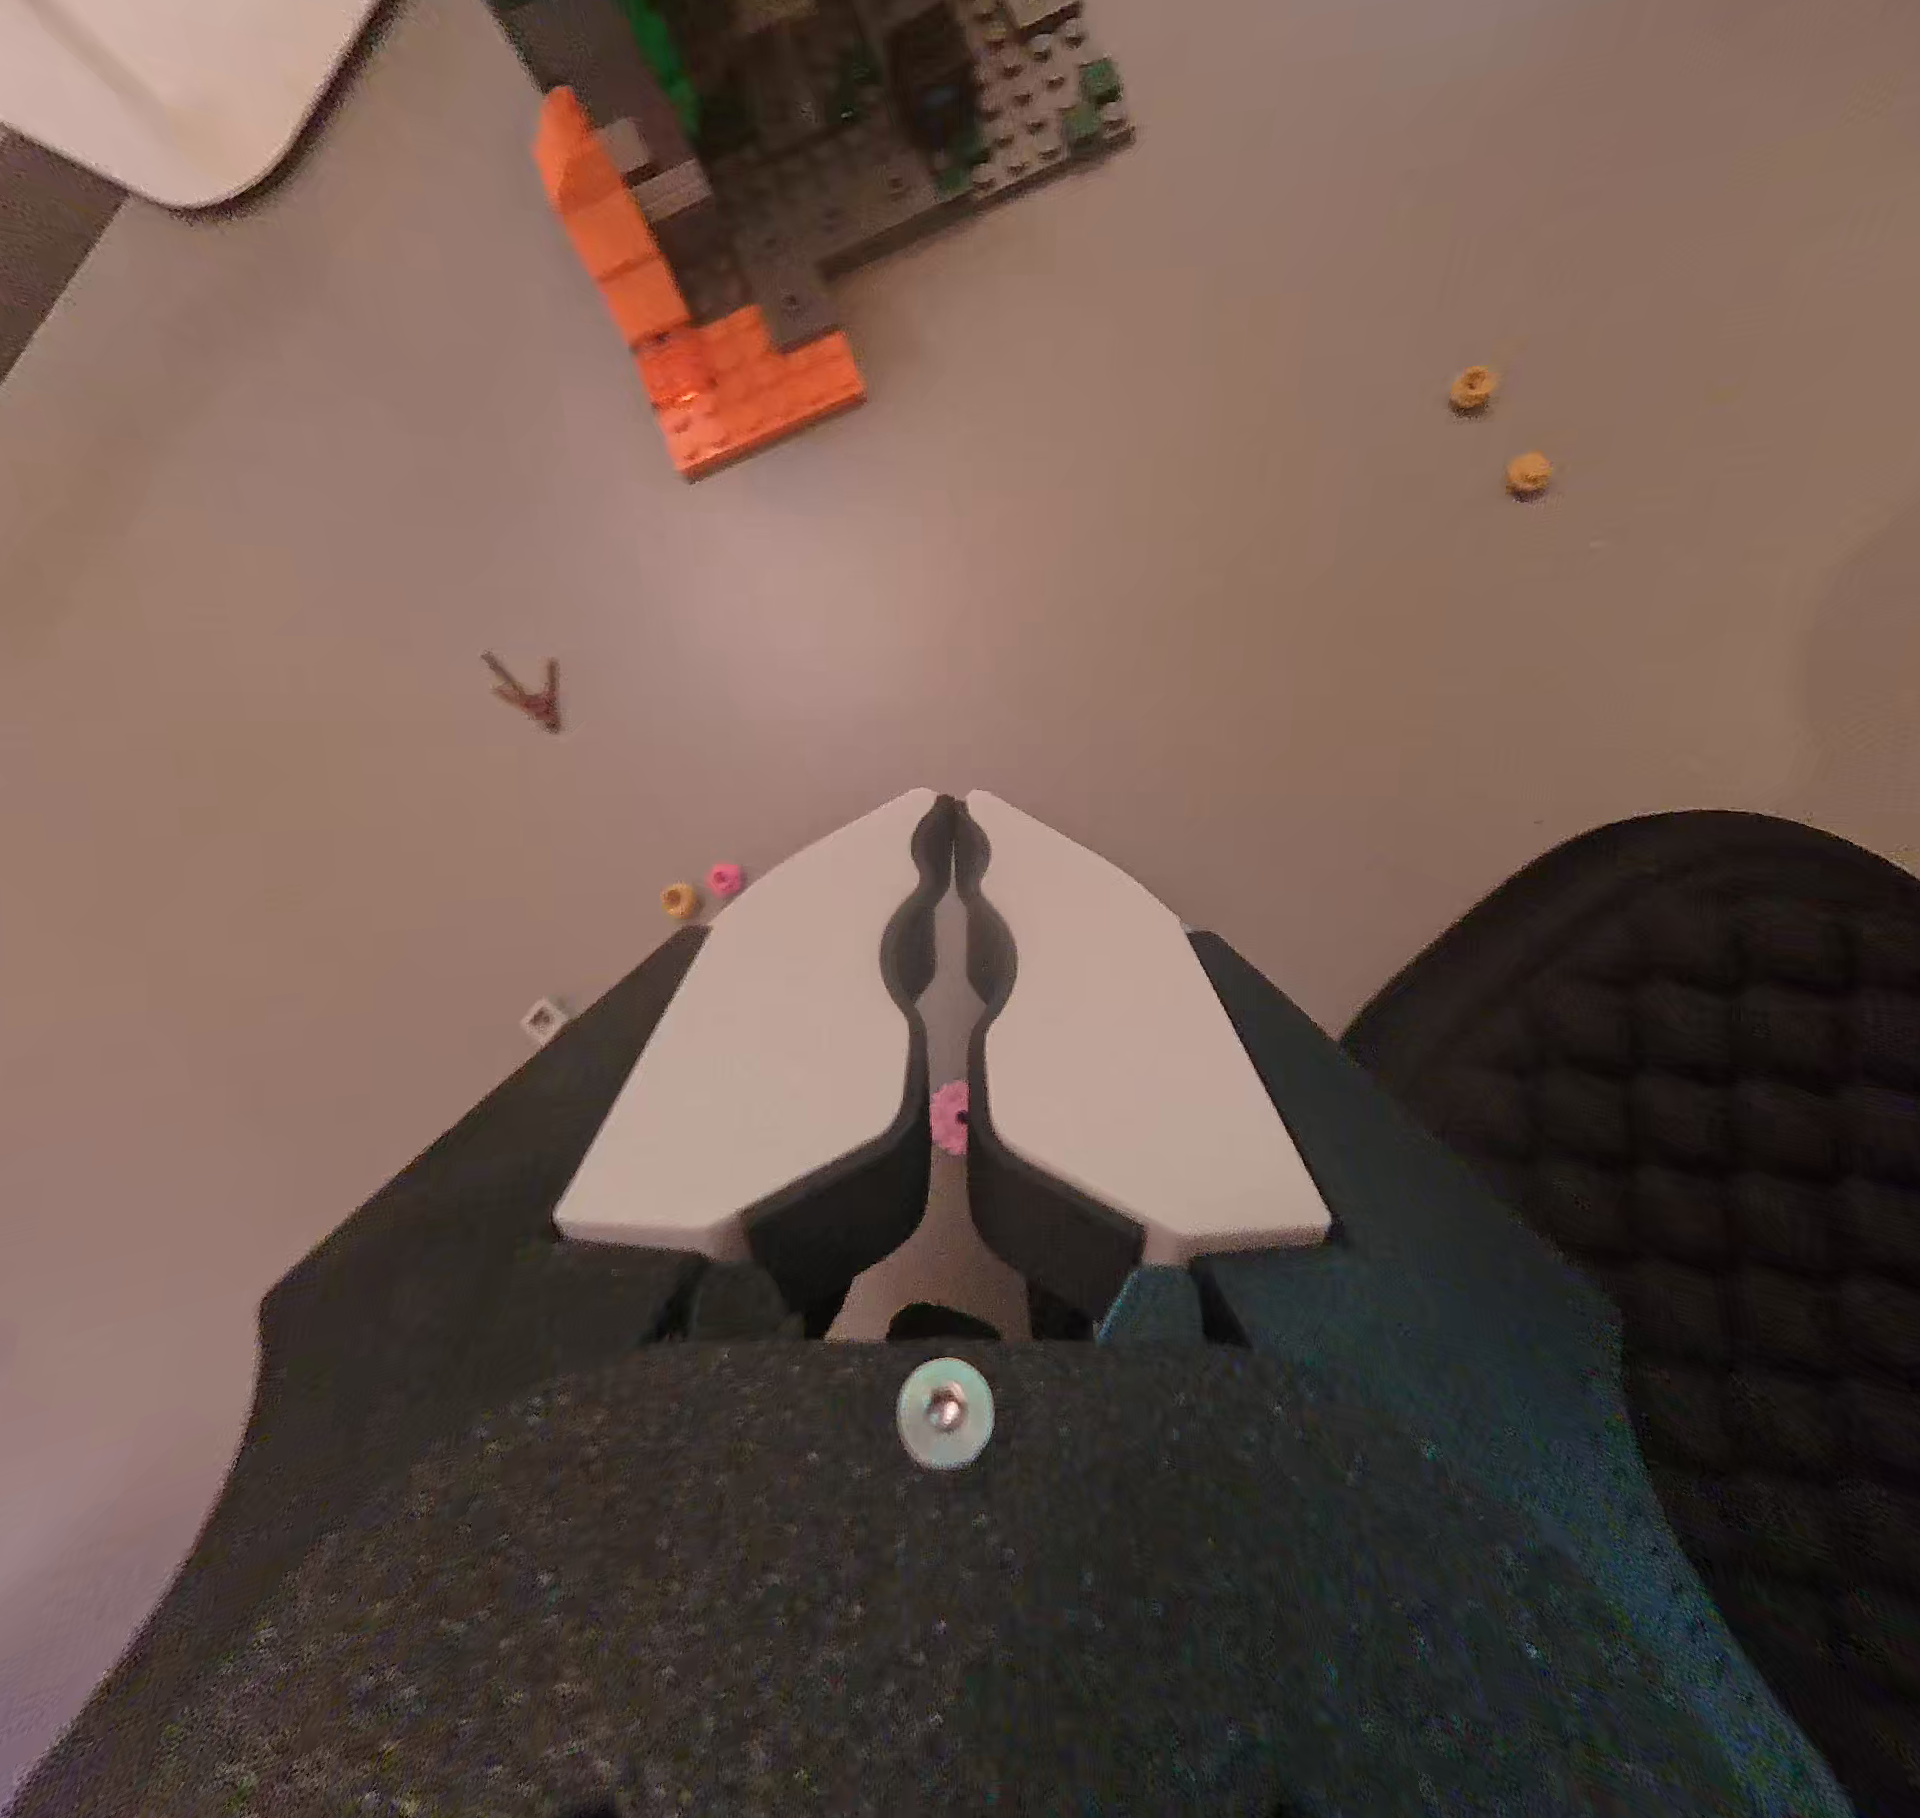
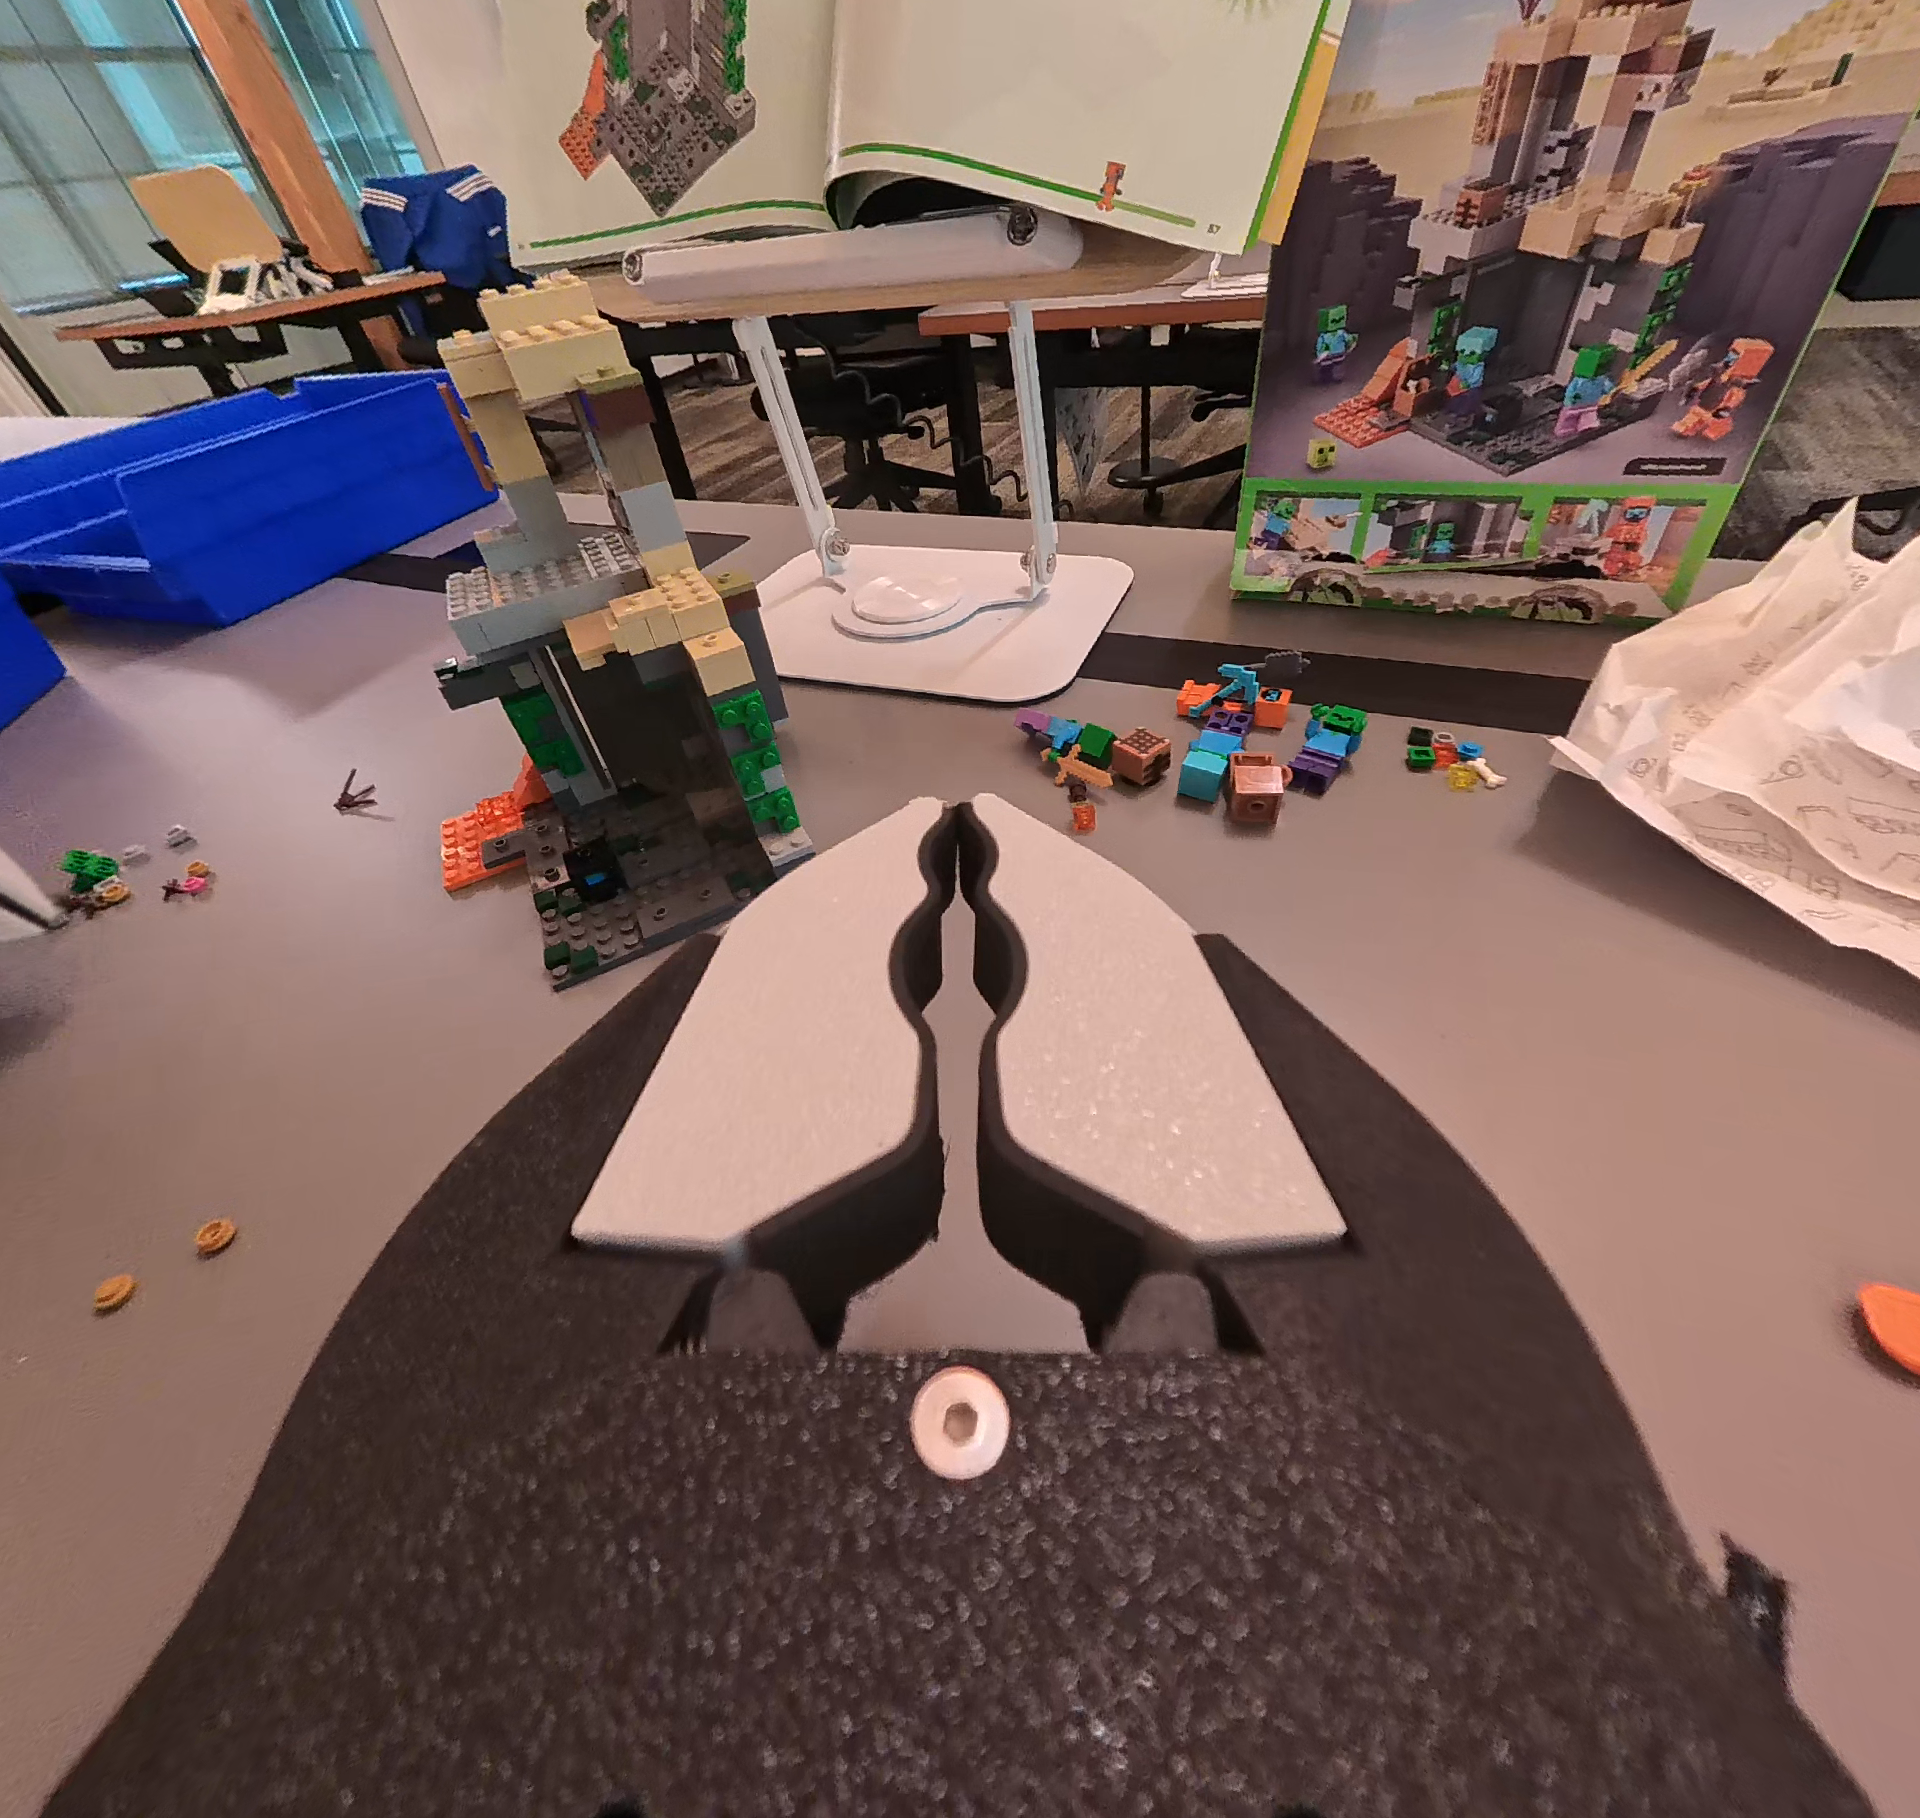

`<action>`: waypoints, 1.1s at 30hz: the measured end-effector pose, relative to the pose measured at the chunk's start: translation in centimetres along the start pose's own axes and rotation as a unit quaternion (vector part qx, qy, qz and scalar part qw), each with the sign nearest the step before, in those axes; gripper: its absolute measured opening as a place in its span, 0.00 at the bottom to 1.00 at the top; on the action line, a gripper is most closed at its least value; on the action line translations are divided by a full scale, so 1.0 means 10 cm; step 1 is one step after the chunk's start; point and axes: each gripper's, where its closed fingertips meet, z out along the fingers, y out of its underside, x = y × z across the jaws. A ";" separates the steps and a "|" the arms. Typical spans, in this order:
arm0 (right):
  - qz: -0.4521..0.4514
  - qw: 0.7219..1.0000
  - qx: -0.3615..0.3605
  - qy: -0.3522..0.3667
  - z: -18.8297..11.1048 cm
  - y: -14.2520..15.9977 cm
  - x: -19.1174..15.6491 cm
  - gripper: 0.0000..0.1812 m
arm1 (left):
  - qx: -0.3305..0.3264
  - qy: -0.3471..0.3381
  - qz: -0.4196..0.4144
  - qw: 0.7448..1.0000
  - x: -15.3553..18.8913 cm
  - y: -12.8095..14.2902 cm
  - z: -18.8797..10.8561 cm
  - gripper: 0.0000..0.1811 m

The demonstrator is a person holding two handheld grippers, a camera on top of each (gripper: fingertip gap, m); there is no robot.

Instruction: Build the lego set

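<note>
**Both grippers idle between placements; next small part not yet taken**

While the half-built model [image 2: 613, 688] stands at centre left of the right wrist view, neither gripper carries a piece. The right gripper [image 2: 958, 812] hovers at mid frame with its jaws pressed together at the tips, nothing between them. The left gripper [image 1: 951, 804] looks down on the table [image 1: 1143, 625], jaws likewise clenched at the tips and empty; the model's orange base [image 1: 748, 397] lies in the upper middle of that view.

Judged step: selection of the next part. Candidates are the two tan round pieces [image 1: 1496, 428] at right of the left wrist view, the pink and yellow studs [image 1: 701, 890] just beside the left finger, and the dark twig-like piece [image 1: 530, 693] at mid left. Any of them calls for opening the jaws first and a fine pinch, since the parts are small and low.

Hidden or unclear: a pink flower piece [image 1: 949, 1116] shows through the gap behind the left tips; it appears to lie on the table beneath, not gripped, though that is uncertain. The instruction booklet [image 2: 914, 54] is cut off at the top edge. The model's top is cropped in the left wrist view. The loose pile [image 2: 1226, 740] at centre right is too small to sort.
</note>
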 end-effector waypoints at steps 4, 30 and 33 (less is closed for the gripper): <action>-0.001 1.000 -0.001 -0.003 0.00 0.00 -0.02 0.00 | -0.001 0.033 0.022 0.999 0.29 -0.01 0.08 0.00; 0.006 1.000 -0.005 -0.016 0.01 0.03 -0.05 0.00 | -0.089 -0.020 -0.056 0.994 -0.54 0.54 0.03 0.08; 0.009 1.000 -0.007 -0.017 0.01 0.03 -0.05 0.00 | -0.104 -0.015 -0.047 0.993 -0.54 0.56 0.04 0.07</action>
